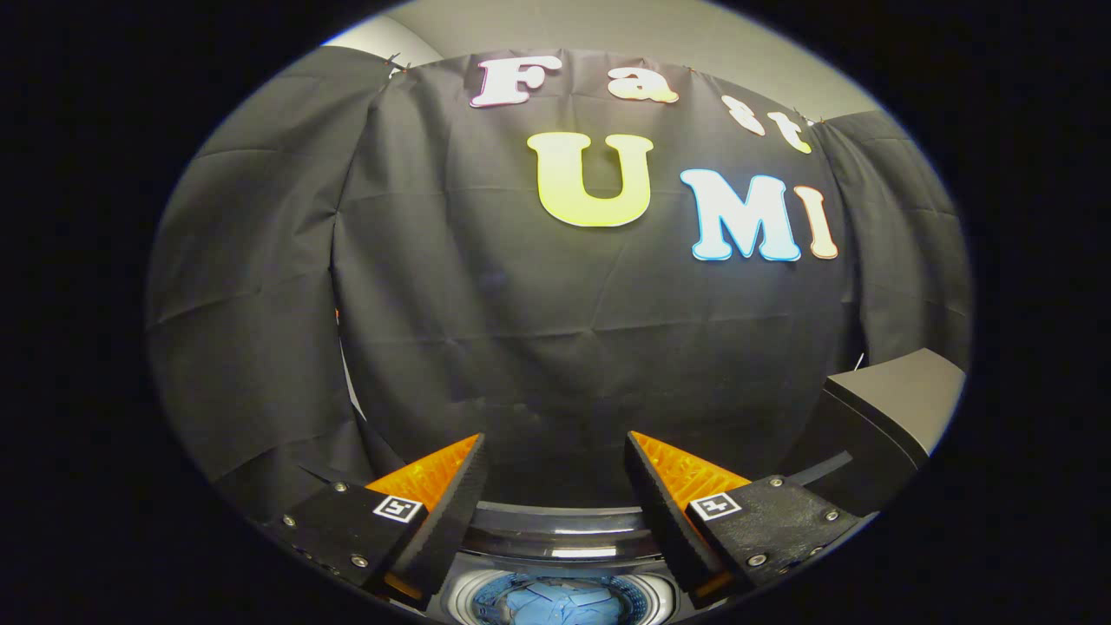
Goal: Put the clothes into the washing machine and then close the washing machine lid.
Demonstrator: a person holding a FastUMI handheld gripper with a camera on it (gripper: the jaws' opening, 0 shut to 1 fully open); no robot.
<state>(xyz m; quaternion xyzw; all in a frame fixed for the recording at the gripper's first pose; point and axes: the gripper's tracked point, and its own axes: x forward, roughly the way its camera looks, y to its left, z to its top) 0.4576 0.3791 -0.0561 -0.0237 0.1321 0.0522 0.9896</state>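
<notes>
The washing machine sits at bottom centre, its open drum holding blue clothes; the gripper's fingers stand apart, empty.

Black creased cloth hangs as the booth's wall, with a pale wall above it.

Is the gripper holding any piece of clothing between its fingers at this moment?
No. The gripper is open, with nothing between its fingers, and blue clothes lie below in the drum of the washing machine.
</notes>
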